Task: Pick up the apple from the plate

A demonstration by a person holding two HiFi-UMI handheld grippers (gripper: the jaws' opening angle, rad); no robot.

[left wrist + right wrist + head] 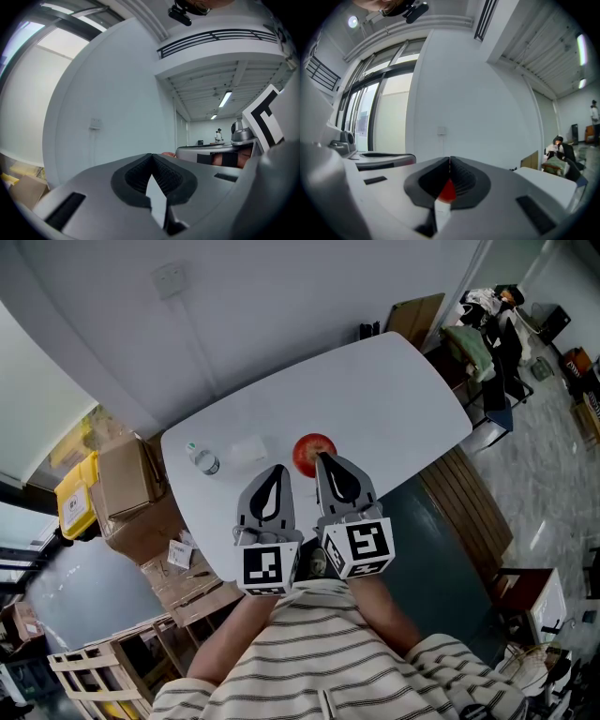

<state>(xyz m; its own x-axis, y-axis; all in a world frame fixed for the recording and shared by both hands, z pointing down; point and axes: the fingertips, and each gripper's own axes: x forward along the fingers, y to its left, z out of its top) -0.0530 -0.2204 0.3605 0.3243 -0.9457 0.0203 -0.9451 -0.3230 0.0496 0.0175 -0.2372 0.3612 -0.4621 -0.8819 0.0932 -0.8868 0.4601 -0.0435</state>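
Note:
A red apple (313, 453) rests on the white table (394, 399); I cannot make out a plate's rim under it against the white top. My right gripper (324, 457) is shut and empty, its tip right beside the apple's near side. Through the slit below its closed tips (450, 159) a red patch of the apple (448, 191) shows. My left gripper (278, 468) hangs next to it on the left, also shut with nothing held, its tips (151, 154) meeting. Both point level over the table's near edge.
A small water bottle (202, 460) lies left of the apple, with a pale flat thing (248, 448) beside it. Cardboard boxes (127, 479) and a yellow bin (75, 495) stand at the left, a wooden bench (469, 512) at the right.

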